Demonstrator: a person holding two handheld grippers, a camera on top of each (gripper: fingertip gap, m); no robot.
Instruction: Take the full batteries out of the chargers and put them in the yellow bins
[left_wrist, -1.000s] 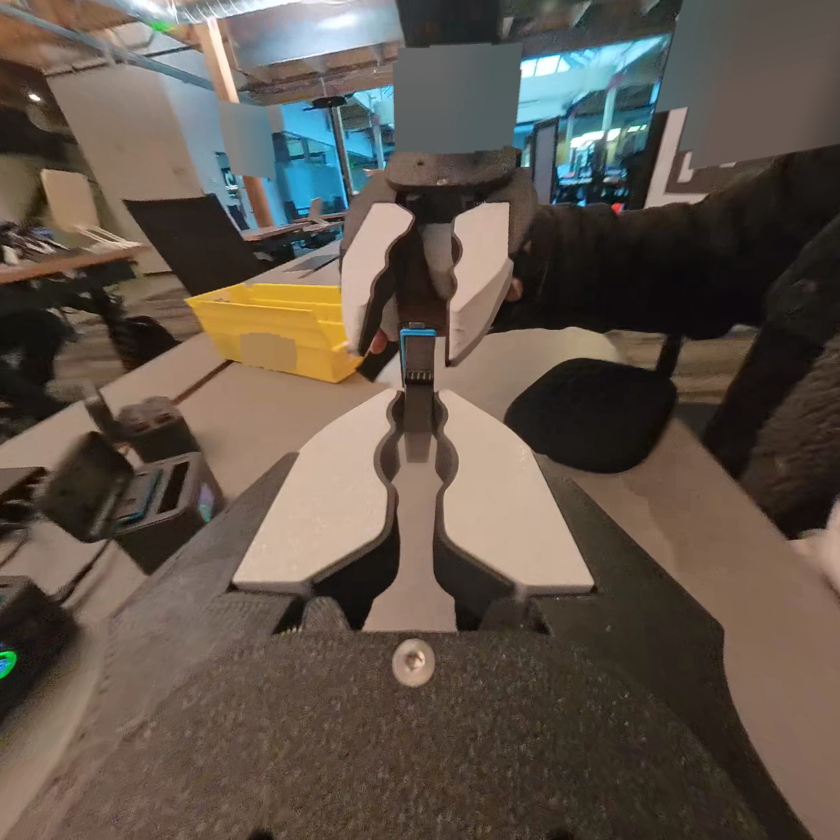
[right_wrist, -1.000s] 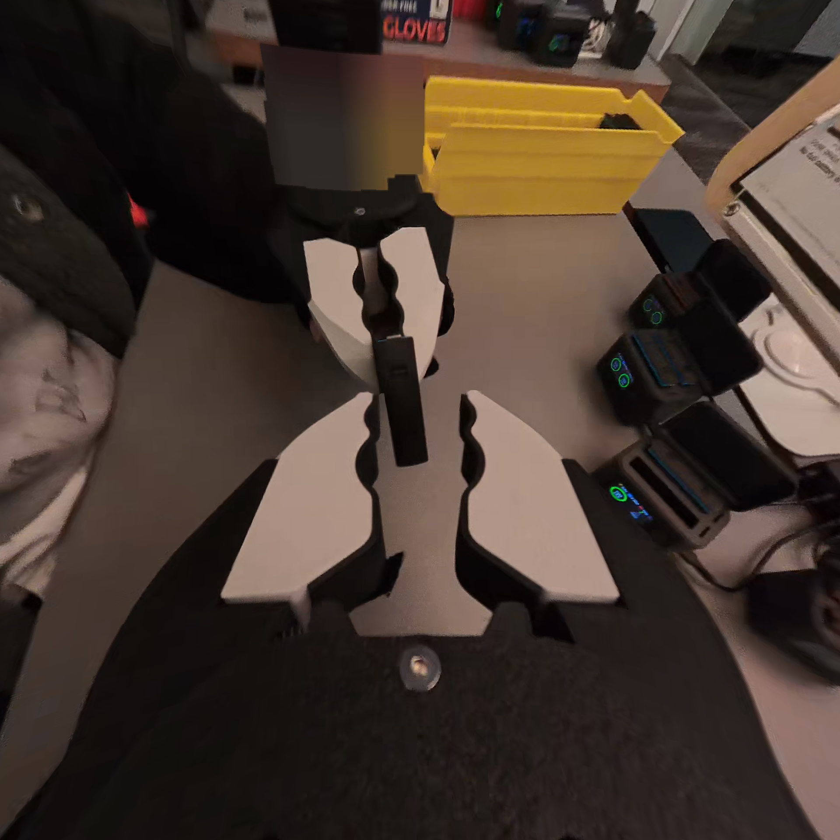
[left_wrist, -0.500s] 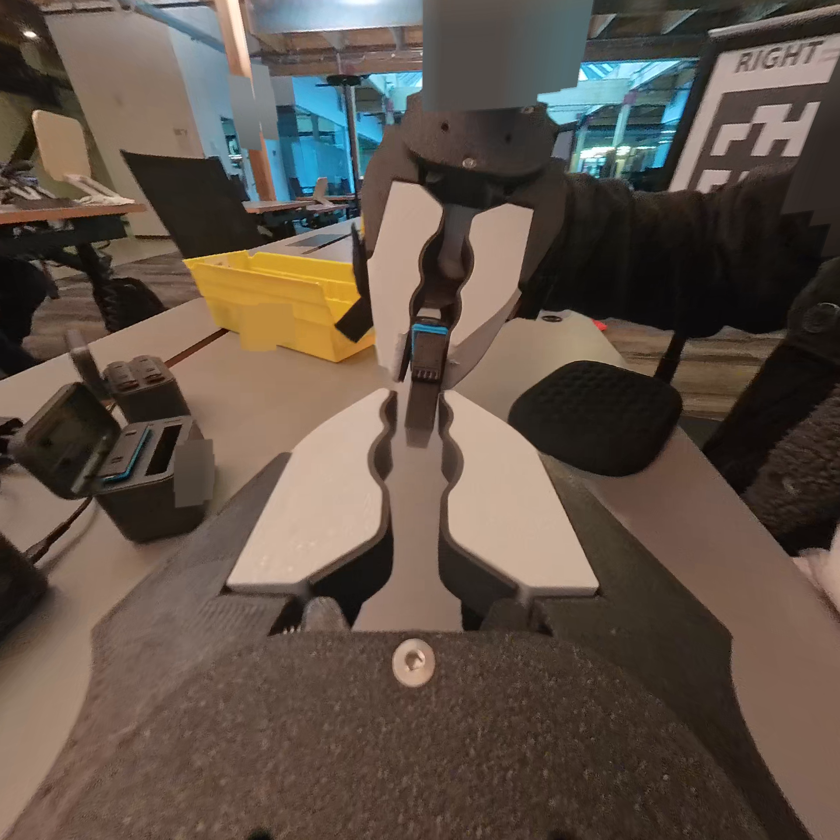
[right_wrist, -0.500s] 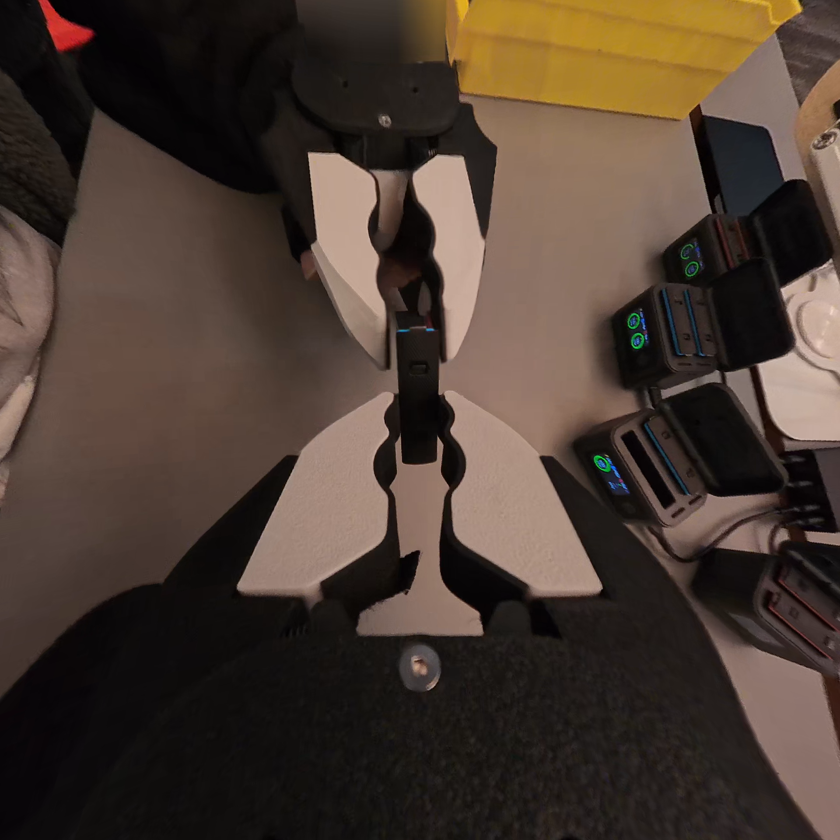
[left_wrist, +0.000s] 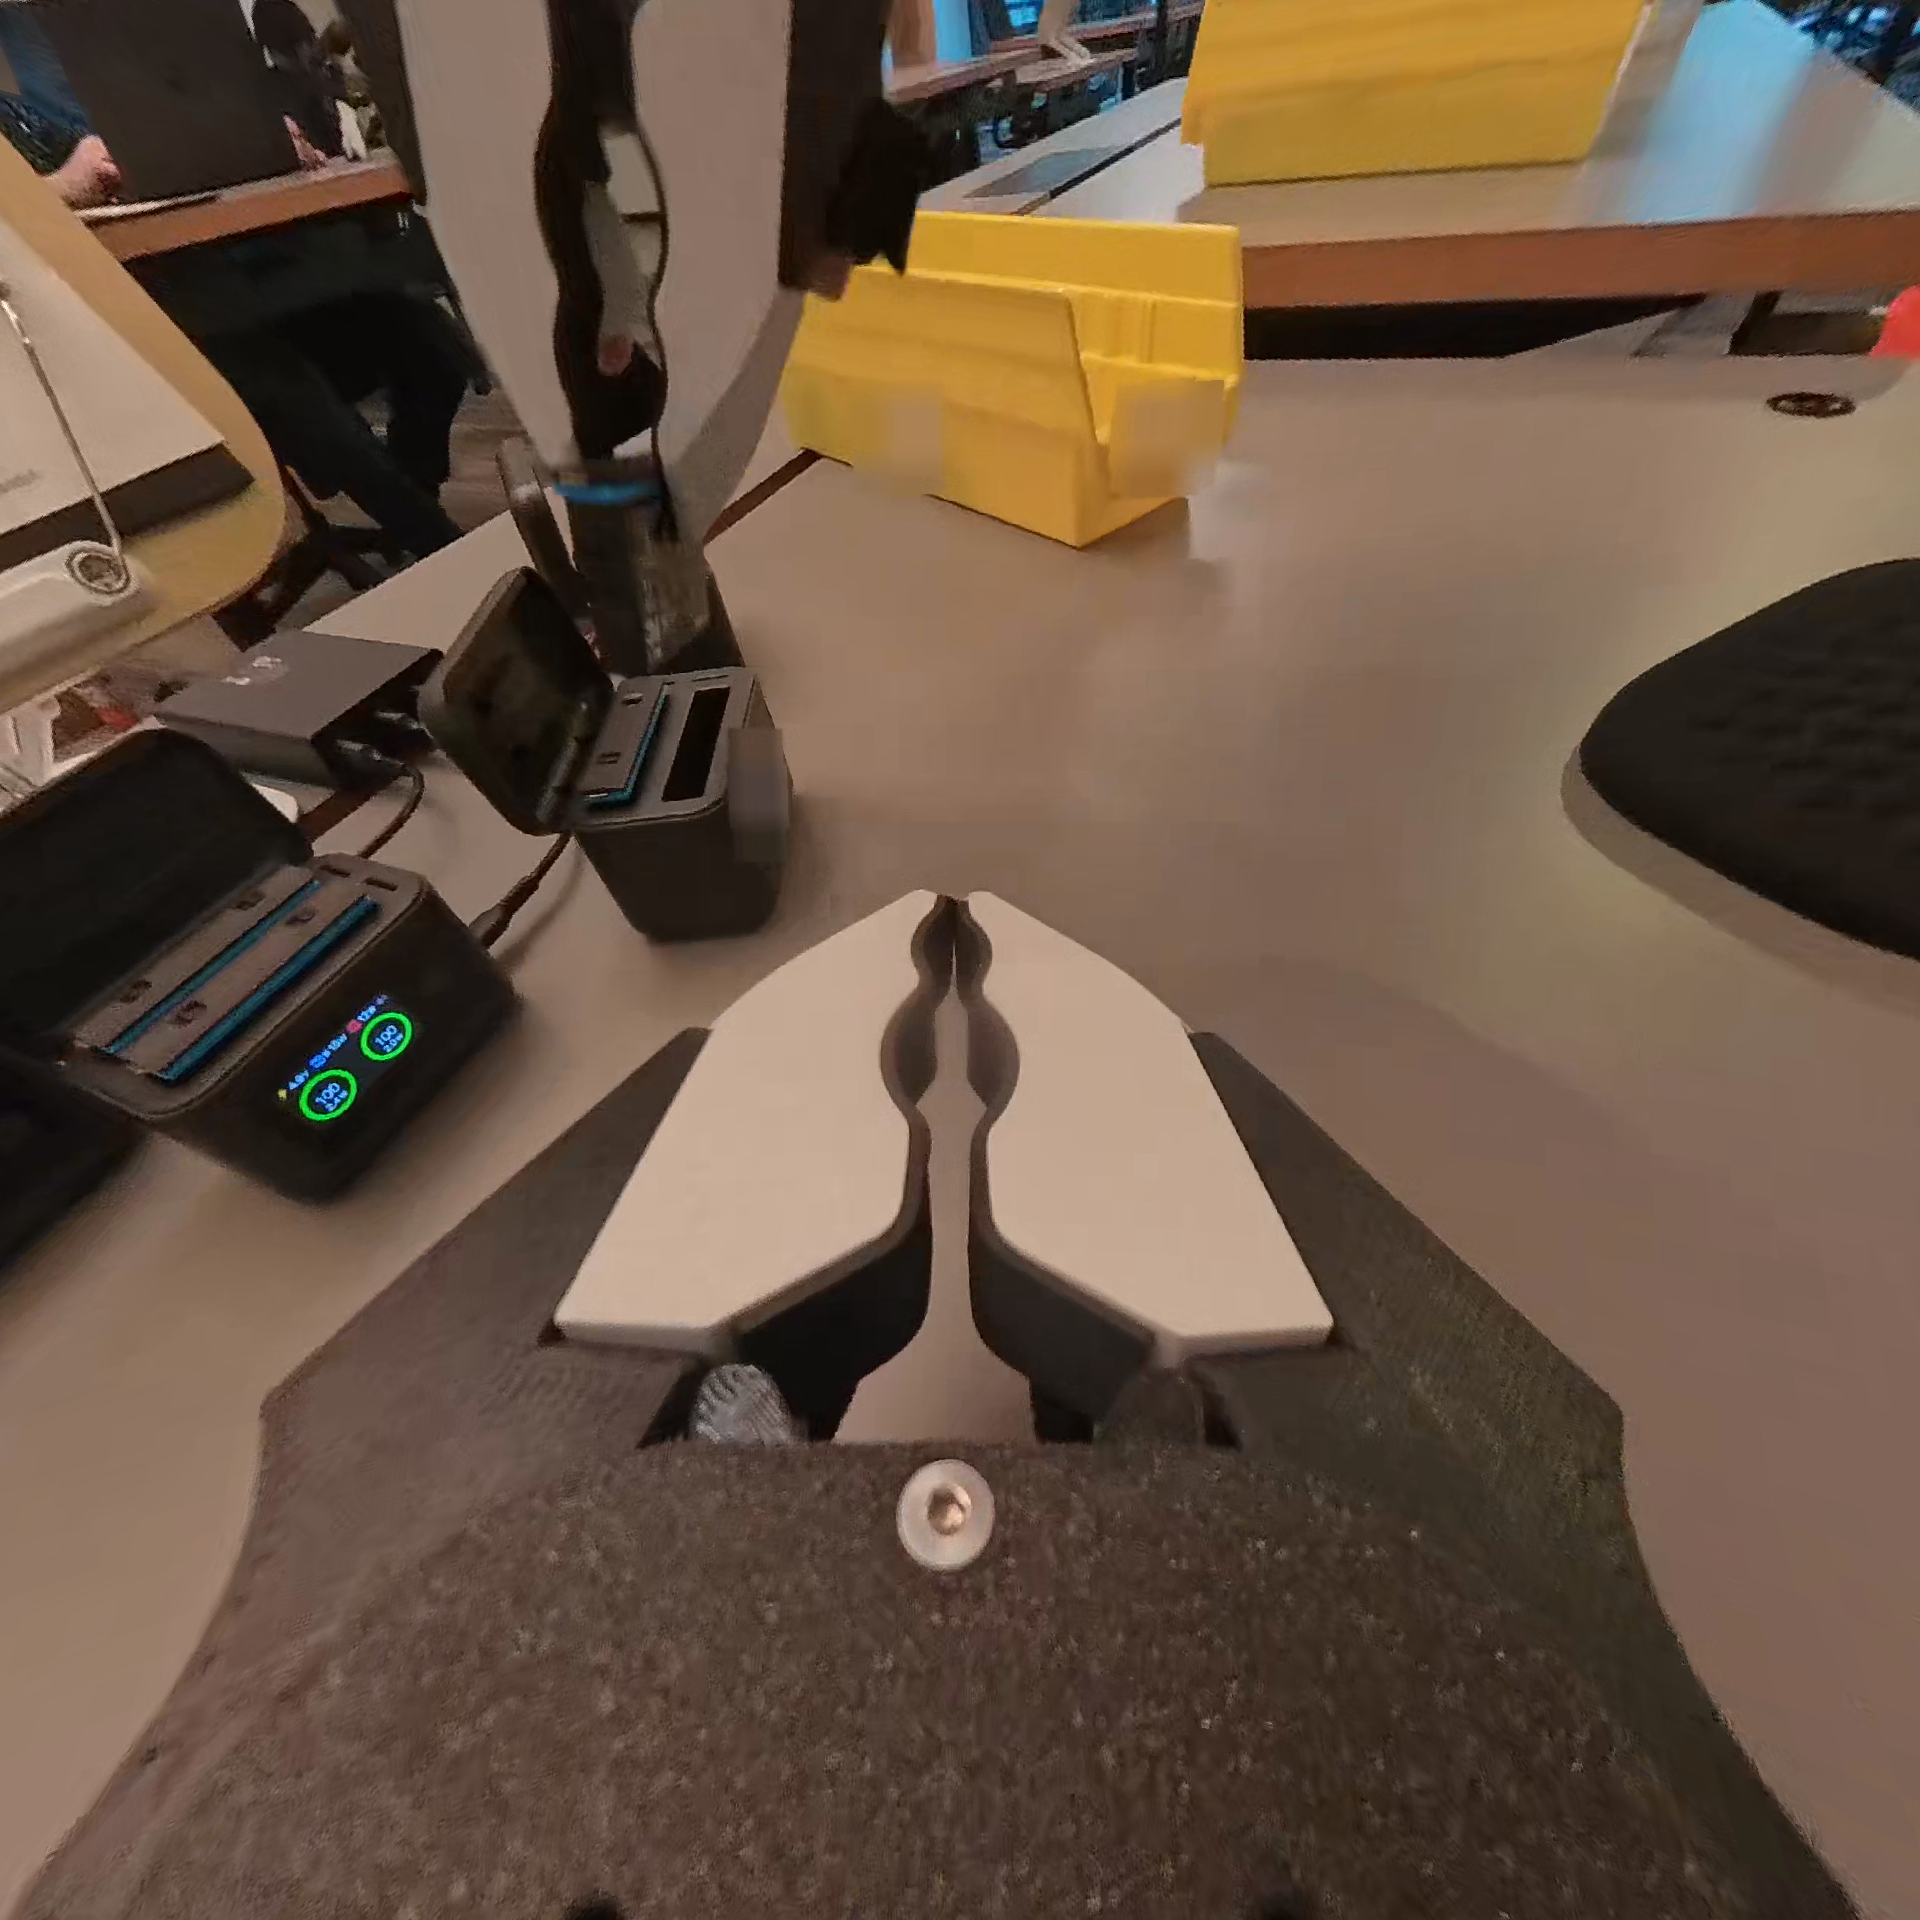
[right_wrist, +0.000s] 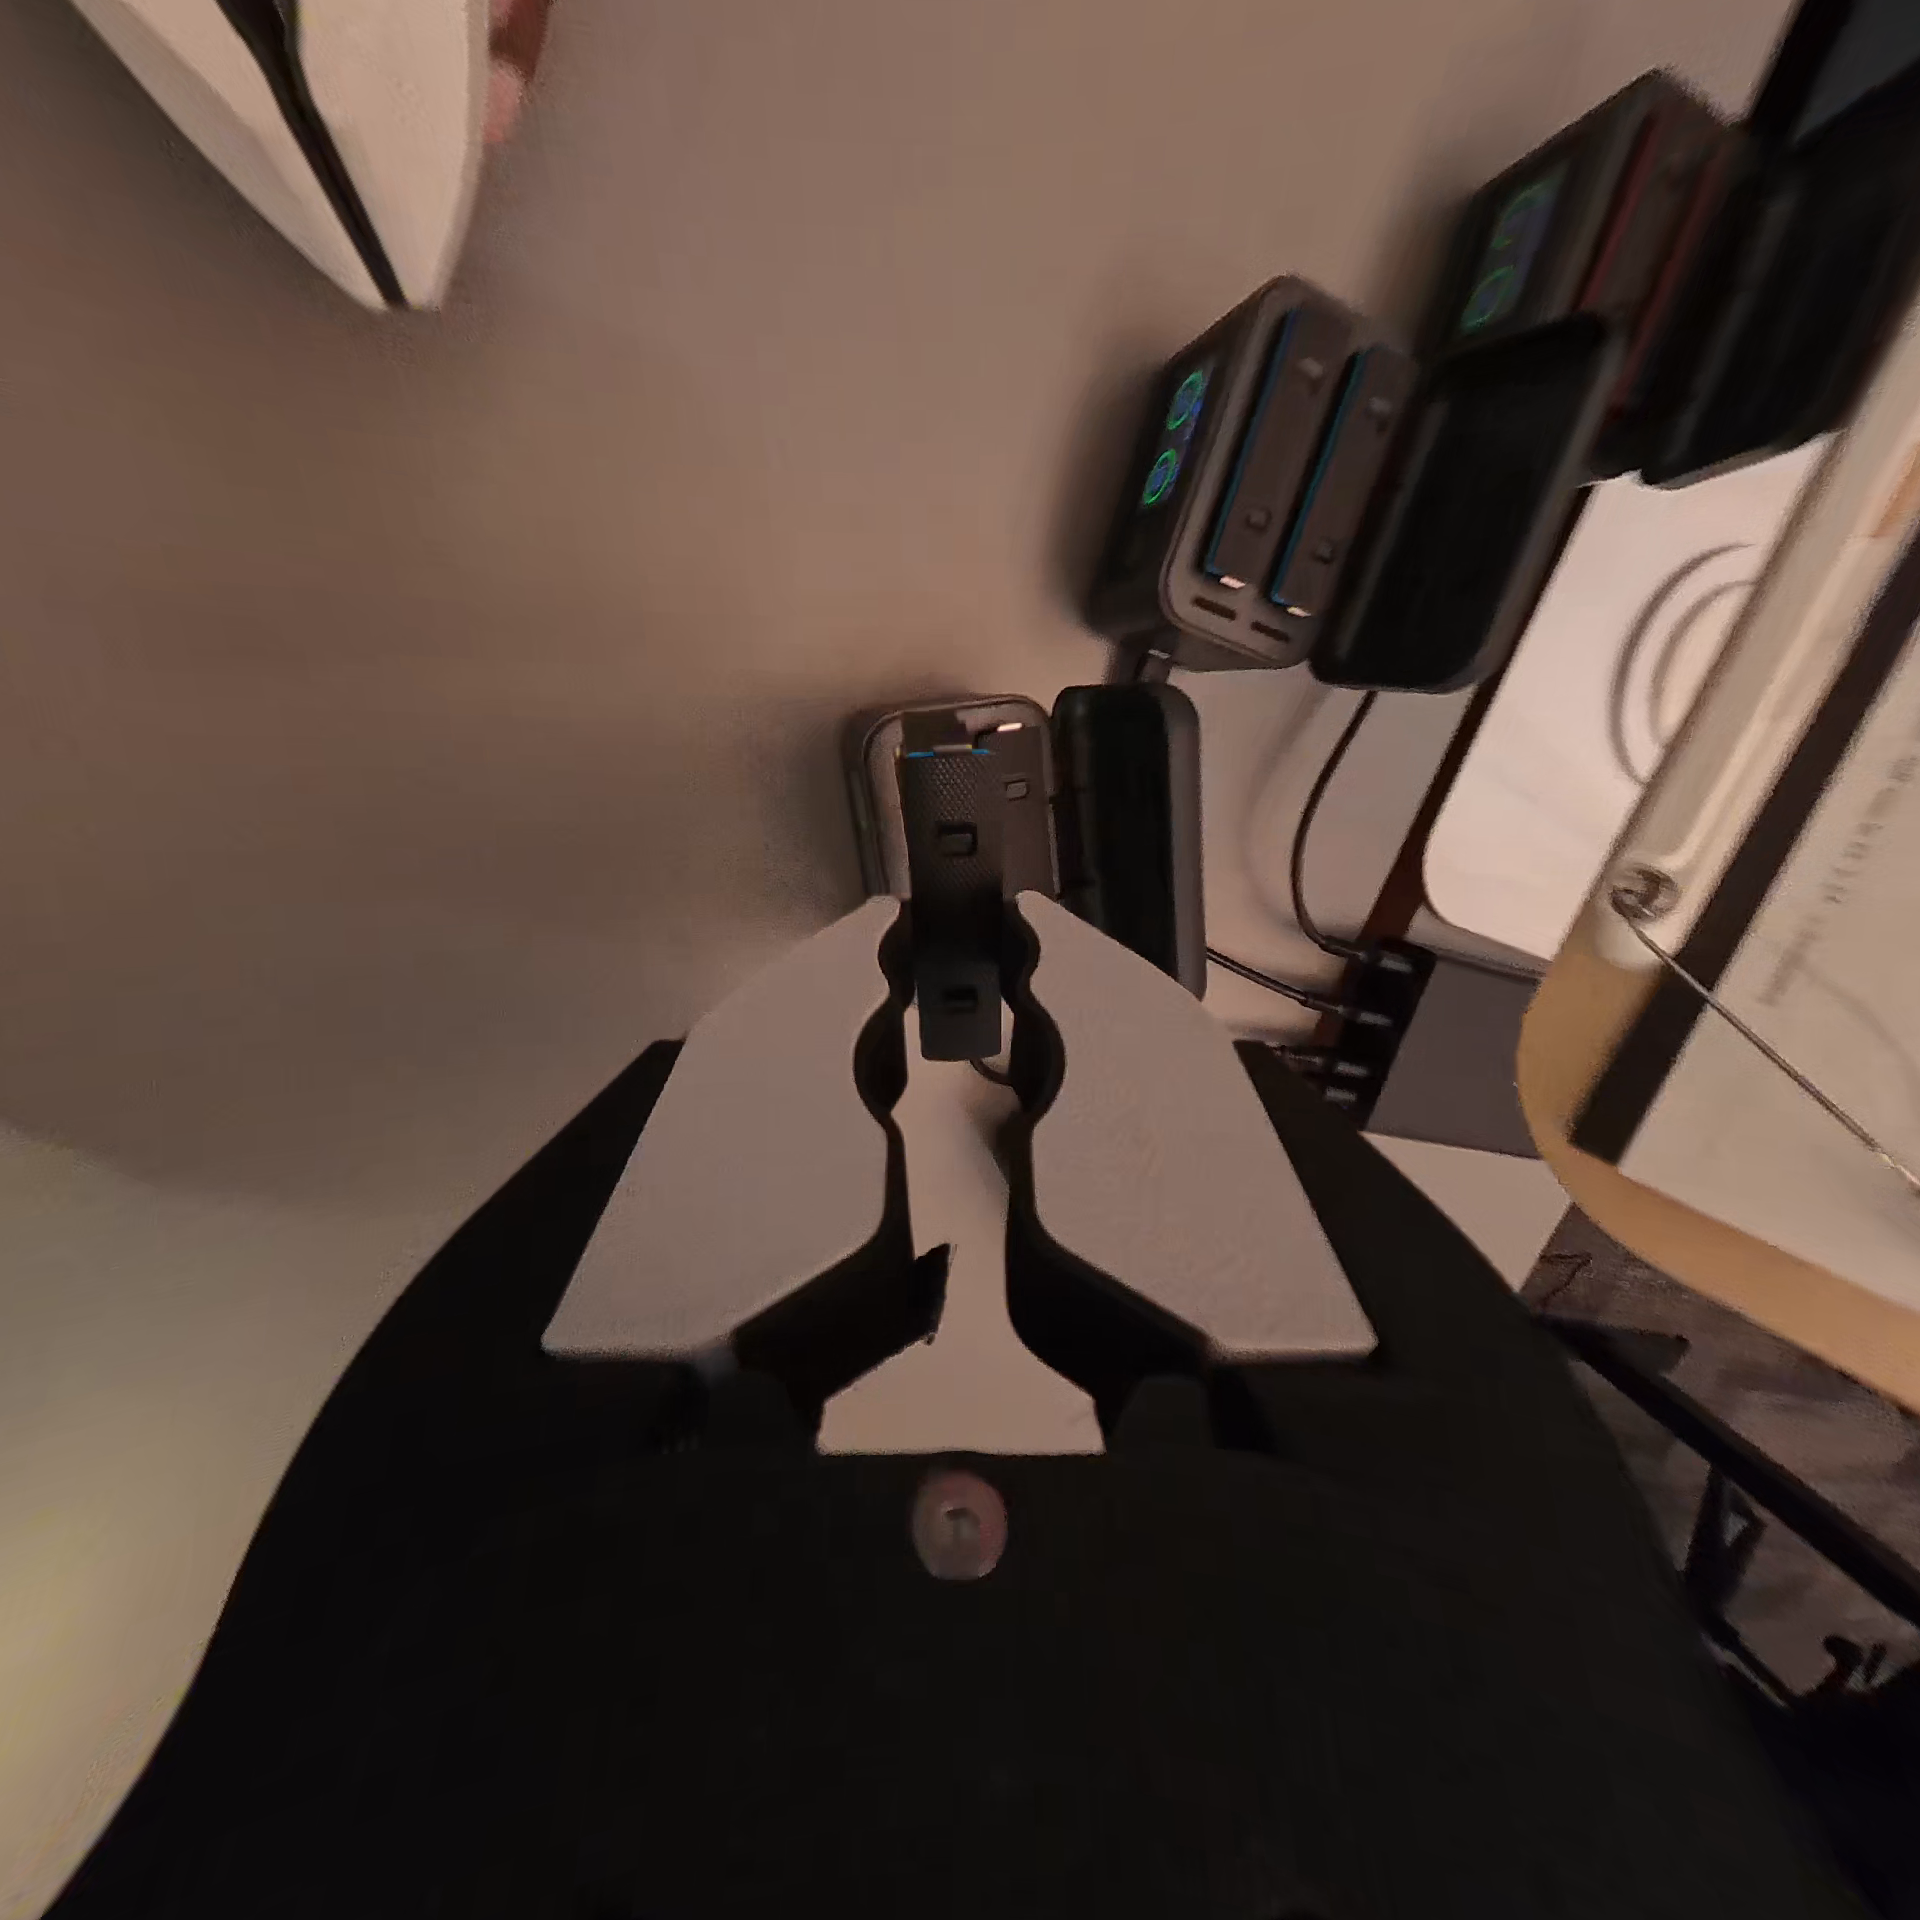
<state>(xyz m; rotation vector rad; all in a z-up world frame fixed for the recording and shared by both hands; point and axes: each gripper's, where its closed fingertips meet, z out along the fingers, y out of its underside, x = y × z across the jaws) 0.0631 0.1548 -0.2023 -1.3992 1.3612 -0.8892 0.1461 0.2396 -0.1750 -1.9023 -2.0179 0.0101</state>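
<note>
My right gripper (right_wrist: 958, 902) is shut on a black battery (right_wrist: 948, 831) with a blue end. It holds the battery upright, lower end at the slots of an open grey charger (right_wrist: 868, 800). The left wrist view shows that gripper (left_wrist: 613, 468) and the battery (left_wrist: 634, 582) at the upper left, behind another open charger (left_wrist: 675, 821). My left gripper (left_wrist: 951, 906) is shut and empty above the table. A third charger (left_wrist: 260, 1049) with green rings on its display holds two blue-edged batteries. A yellow bin (left_wrist: 1018, 395) stands behind.
Two more chargers (right_wrist: 1247, 488) (right_wrist: 1558, 239) with lids open stand farther right, cabled to a grey power hub (right_wrist: 1392, 1029). A second yellow bin (left_wrist: 1403, 94) sits on the far table. A black chair seat (left_wrist: 1766, 748) is at the table's right edge. The left gripper (right_wrist: 400, 296) shows at the top left. About 12 cm separates my left fingertips from my right. About 20 cm separates my right fingertips from the grey power hub (right_wrist: 1392, 1029). It is also in sight in the left wrist view (left_wrist: 372, 700).
The battery passed from my left gripper to my right one. The right gripper carried it over to the chargers. The left gripper drew back and shut empty.
</note>
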